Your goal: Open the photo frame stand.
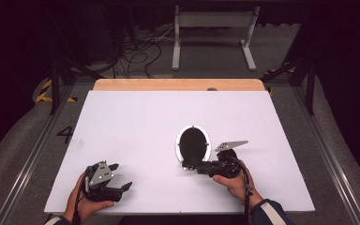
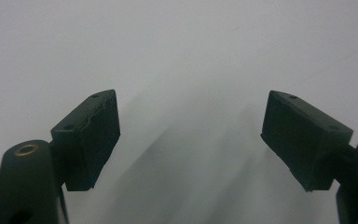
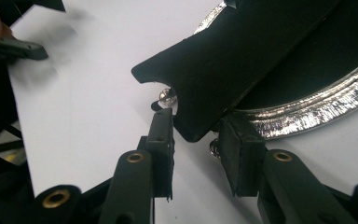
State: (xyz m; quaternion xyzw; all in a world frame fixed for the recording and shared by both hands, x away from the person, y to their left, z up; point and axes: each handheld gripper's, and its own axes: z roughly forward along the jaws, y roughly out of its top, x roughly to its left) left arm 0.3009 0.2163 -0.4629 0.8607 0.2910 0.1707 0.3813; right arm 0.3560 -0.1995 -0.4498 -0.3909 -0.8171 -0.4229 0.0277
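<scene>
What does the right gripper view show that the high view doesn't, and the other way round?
Right gripper view: up close, a black tab of the silver-rimmed oval dish sits between the right gripper's jaws, beside a small silver knob. High view: the table's wooden far edge and floor cables. Both: the white table top and the dish.

White bench (image 1: pixel 168 117) with a bare wood strip (image 1: pixel 178 84) along the far edge. Behind, grey floor (image 1: pixel 281 51) with tangled black cables (image 1: pixel 136 54), a white metal frame (image 1: pixel 214 21), yellow-and-black tape (image 1: pixel 44 91), and a painted number four (image 1: pixel 65 134).
</scene>
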